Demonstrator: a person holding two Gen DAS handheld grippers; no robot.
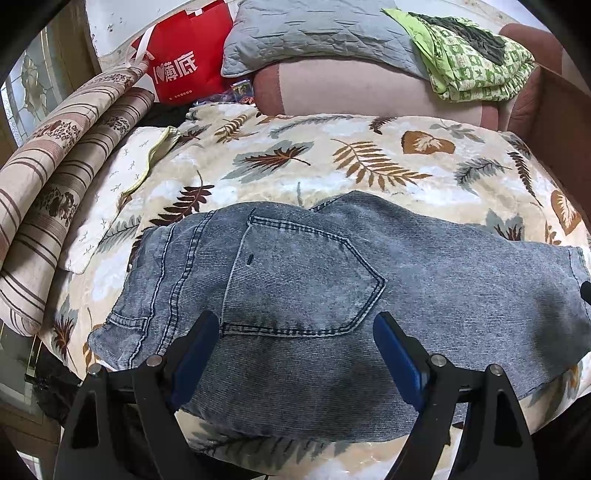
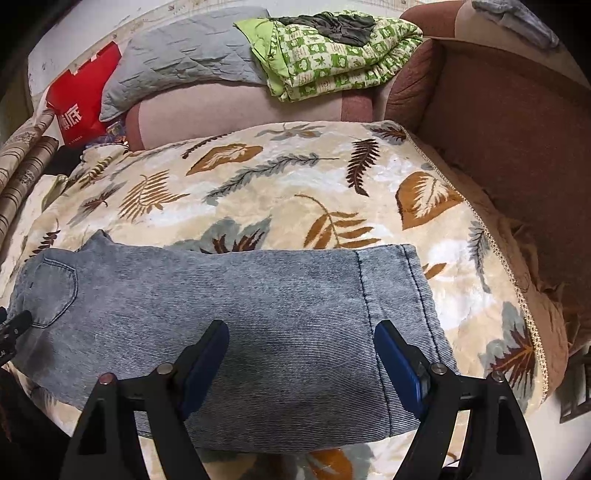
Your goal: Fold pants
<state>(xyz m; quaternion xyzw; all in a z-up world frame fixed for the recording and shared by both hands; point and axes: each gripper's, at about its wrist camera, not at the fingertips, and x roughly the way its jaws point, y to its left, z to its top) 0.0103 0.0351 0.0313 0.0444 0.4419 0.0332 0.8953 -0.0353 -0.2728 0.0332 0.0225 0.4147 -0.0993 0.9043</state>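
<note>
Faded blue denim pants (image 1: 303,291) lie flat on a leaf-print blanket (image 1: 332,162), folded lengthwise with a back pocket (image 1: 295,273) facing up. The waist end is at the left, the leg hem (image 2: 402,295) at the right. My left gripper (image 1: 297,325) is open and empty, hovering over the pocket area near the front edge. My right gripper (image 2: 301,332) is open and empty above the leg part (image 2: 258,306), just left of the hem. The tip of the left gripper shows at the right wrist view's left edge (image 2: 14,325).
The blanket (image 2: 295,184) covers a low surface before a pink-brown sofa (image 1: 369,88). A grey pillow (image 1: 317,33), green patterned quilt (image 1: 469,62) and red bag (image 1: 184,62) sit behind. Striped rolled bedding (image 1: 55,192) lies left; a brown armrest (image 2: 498,129) stands right.
</note>
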